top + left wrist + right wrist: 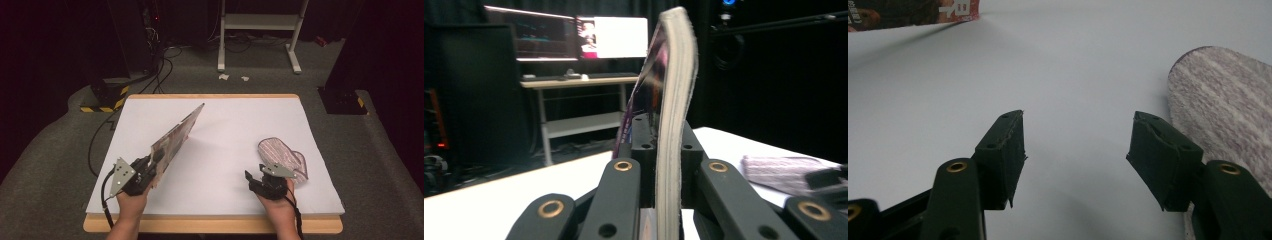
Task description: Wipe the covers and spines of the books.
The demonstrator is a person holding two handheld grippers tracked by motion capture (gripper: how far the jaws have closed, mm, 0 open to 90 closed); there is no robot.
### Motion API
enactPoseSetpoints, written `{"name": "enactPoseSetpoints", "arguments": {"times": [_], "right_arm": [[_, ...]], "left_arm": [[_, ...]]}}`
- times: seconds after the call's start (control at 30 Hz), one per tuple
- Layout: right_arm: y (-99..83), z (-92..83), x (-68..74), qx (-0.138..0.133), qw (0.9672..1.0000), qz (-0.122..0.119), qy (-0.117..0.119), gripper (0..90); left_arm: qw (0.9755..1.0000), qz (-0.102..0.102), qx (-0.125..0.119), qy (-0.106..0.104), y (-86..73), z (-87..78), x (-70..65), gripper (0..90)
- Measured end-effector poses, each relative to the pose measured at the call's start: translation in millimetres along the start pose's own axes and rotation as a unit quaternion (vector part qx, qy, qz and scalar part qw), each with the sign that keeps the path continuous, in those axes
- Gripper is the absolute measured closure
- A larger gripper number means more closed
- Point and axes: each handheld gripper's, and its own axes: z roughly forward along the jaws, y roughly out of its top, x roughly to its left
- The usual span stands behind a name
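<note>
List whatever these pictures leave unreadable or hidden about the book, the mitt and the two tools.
- Book title: too small in the high view; seen edge-on and blurred in the left gripper view; cropped by the top edge in the right gripper view.
- Striped mitt: near end covered by the right tool in the high view; cut off at the right edge in the right gripper view.
- Left tool: pads hidden behind the book it clamps.
</note>
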Motion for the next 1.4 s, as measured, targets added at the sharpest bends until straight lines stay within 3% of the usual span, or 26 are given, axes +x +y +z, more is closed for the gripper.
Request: {"name": "enactPoseSetpoints", "arguments": {"times": [0.13,0.17,0.27,0.33,0.4,0.47,0.6,0.77,0.87,0.97,1.07,1.2,1.27,1.3,1.33,1.4], "right_arm": [[-0.7,0.6,-0.7,0.002,1.0000,0.001,0.001,38.9],[-0.9,0.6,-1.1,0.003,1.0000,0.003,0.001,38.9],[-1.3,0.6,-1.9,0.004,1.0000,0.004,0.002,38.9],[-1.4,0.7,-2.2,0.004,1.0000,0.005,0.003,39.0],[-1.5,0.8,-2.2,0.004,1.0000,0.006,0.003,38.9],[-1.3,0.6,-2.2,0.004,1.0000,0.005,0.004,39.0],[-1.5,0.7,-3.2,0.003,1.0000,0.006,0.003,39.0],[-2.3,2.0,-2.0,0.007,1.0000,0.005,0.004,39.0],[-2.2,2.0,-1.9,0.007,1.0000,0.003,0.004,39.0],[-2.1,1.6,-2.7,0.006,1.0000,0.005,0.003,39.0],[-2.4,1.8,-3.3,0.007,0.9999,0.007,0.002,39.1],[-2.7,1.9,-3.2,0.008,0.9999,0.006,0.003,39.1],[-2.8,1.6,-2.9,0.008,0.9999,0.007,0.003,39.1],[-2.8,1.6,-2.9,0.008,0.9999,0.007,0.003,39.1],[-2.8,1.3,-3.0,0.008,0.9999,0.007,0.003,39.0],[-2.8,1.1,-3.2,0.007,0.9999,0.007,0.002,39.1]], "left_arm": [[0.9999,0.006,0.006,-0.014,-1.3,5.4,-12.1,83.3],[0.9995,0.003,0.011,-0.029,-3.3,9.3,-18.3,83.3],[0.9988,0.005,0.028,-0.039,-7.3,16.2,-28.7,83.1],[0.9966,-0.022,0.058,-0.053,-14.7,24.1,-28.4,83.4],[0.9911,-0.054,0.091,-0.081,-27.4,33.5,-28.0,83.4],[0.9886,-0.056,0.105,-0.092,-37.2,39.3,-34.3,83.4],[0.9858,-0.044,0.117,-0.111,-40.6,45.4,-47.8,82.8],[0.9824,-0.045,0.126,-0.130,-45.0,47.2,-56.5,78.6],[0.9815,-0.046,0.127,-0.135,-45.0,47.3,-58.6,75.9],[0.9784,-0.052,0.135,-0.148,-42.0,46.5,-62.6,70.7],[0.9772,-0.052,0.136,-0.155,-38.6,46.0,-67.1,67.8],[0.9753,-0.055,0.135,-0.166,-36.4,45.8,-70.5,64.0],[0.9722,-0.063,0.132,-0.183,-34.3,45.3,-73.0,62.1],[0.9722,-0.063,0.132,-0.183,-34.3,45.3,-73.0,60.9],[0.9702,-0.069,0.123,-0.197,-30.6,43.4,-74.8,59.7],[0.9707,-0.064,0.114,-0.201,-26.3,41.5,-76.9,56.9]]}}
